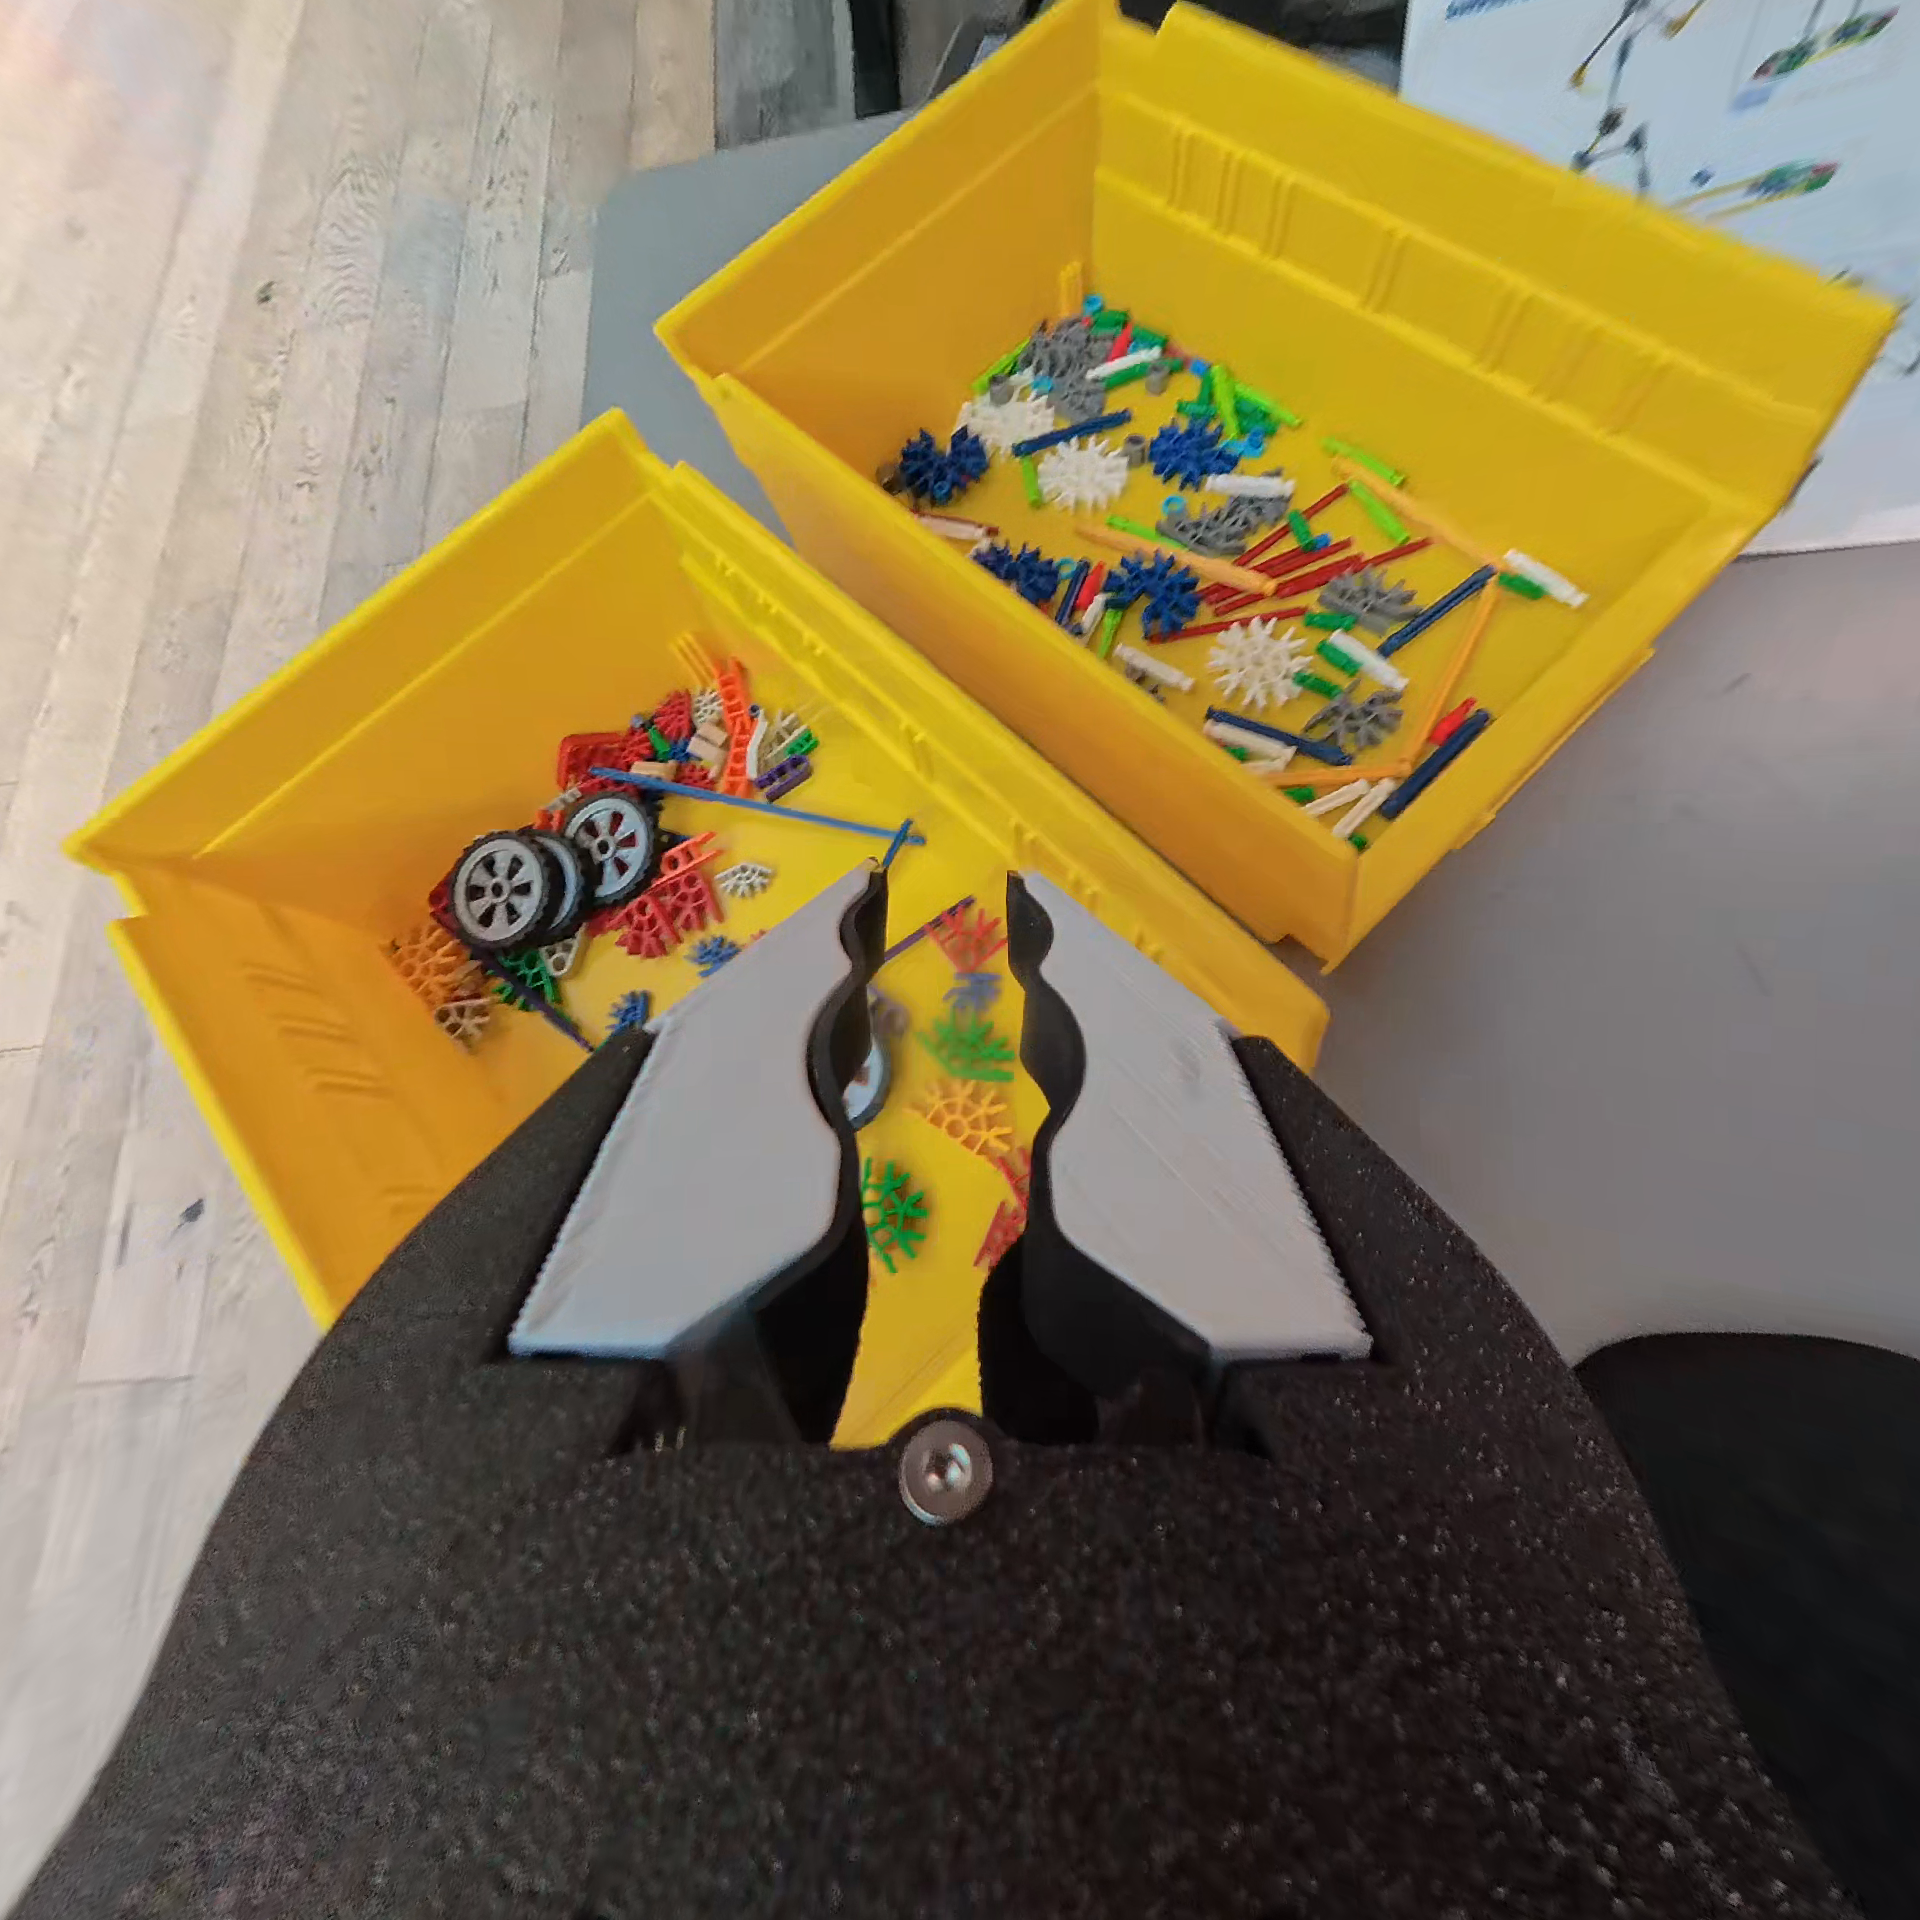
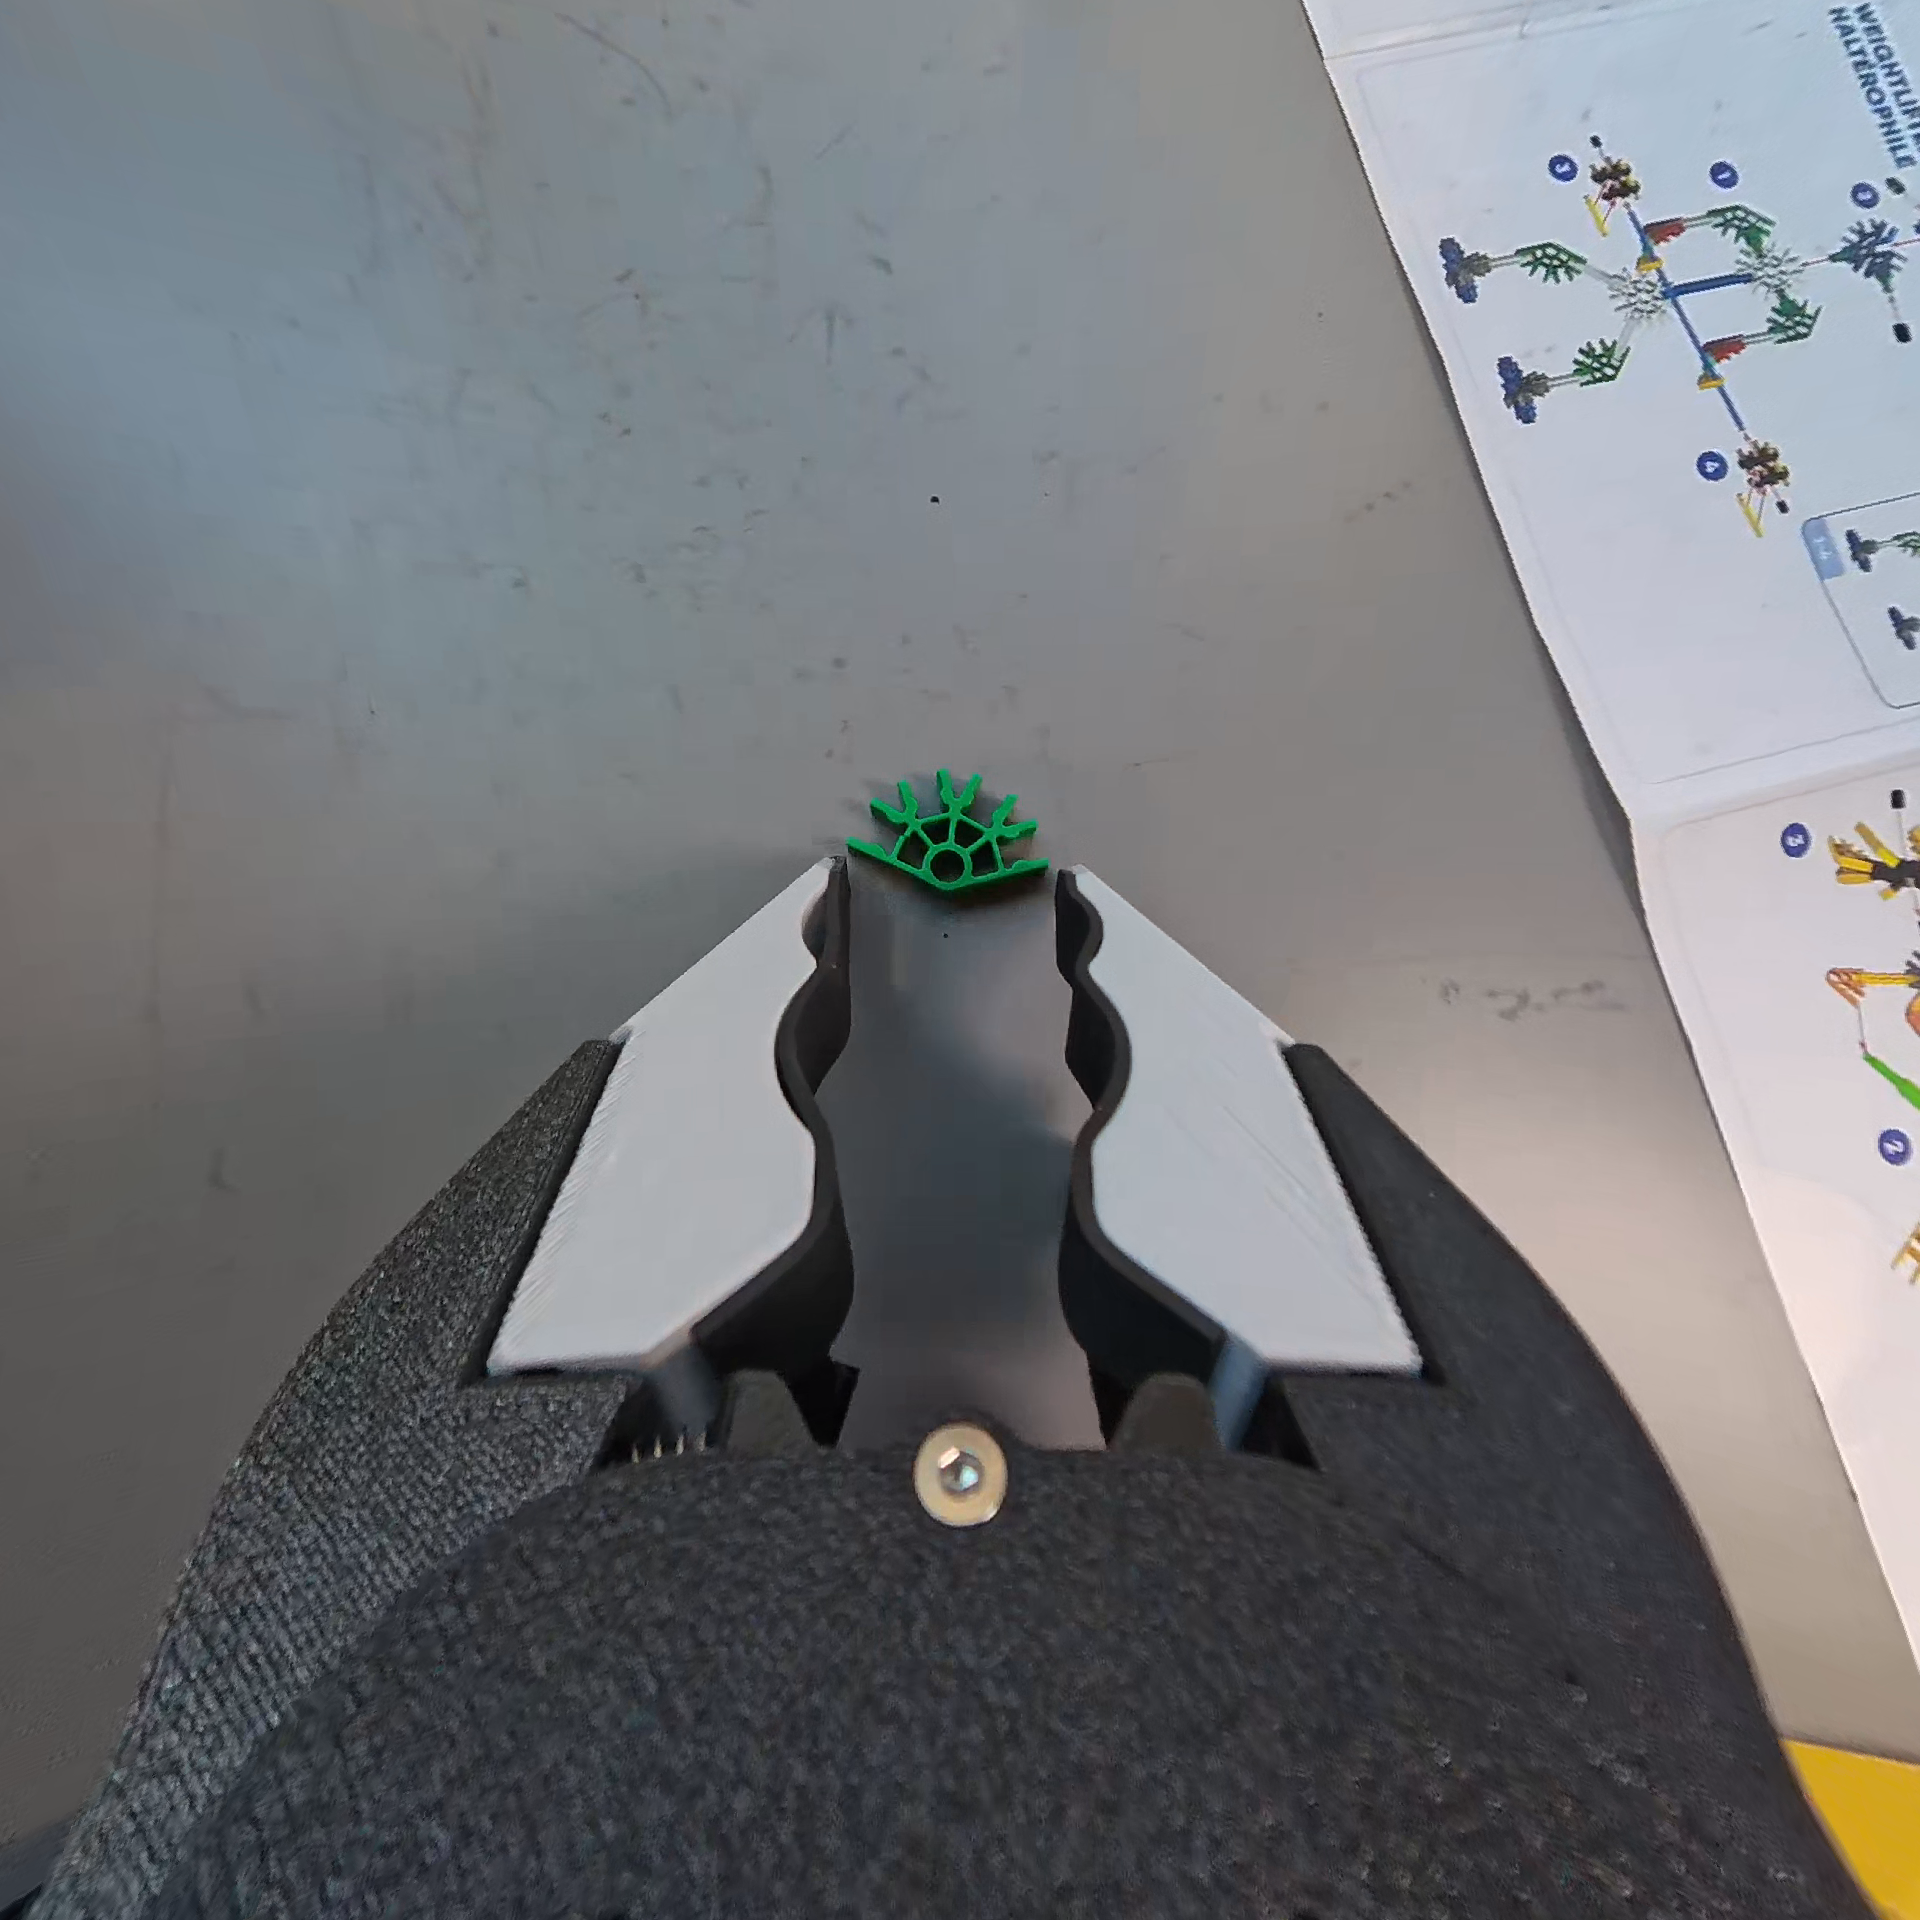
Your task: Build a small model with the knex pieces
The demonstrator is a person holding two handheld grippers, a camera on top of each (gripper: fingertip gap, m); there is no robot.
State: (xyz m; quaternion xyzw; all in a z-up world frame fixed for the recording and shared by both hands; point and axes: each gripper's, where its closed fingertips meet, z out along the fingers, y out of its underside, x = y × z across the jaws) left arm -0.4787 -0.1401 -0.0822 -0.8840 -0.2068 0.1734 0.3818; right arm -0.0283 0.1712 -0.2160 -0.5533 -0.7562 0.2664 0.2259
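Connector (image 2: 948, 840) lies flat just ahead of right gripper (image 2: 948, 873), parted, empty; tips could skid it away. Left gripper (image 1: 940, 883), parted, empty, hangs over bin (image 1: 312, 1091).

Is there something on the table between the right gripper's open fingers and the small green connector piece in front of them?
Nothing visible. The right gripper is open, and the green connector lies flat on the bare grey table just beyond its fingertips. The instruction sheet lies off to the right side.
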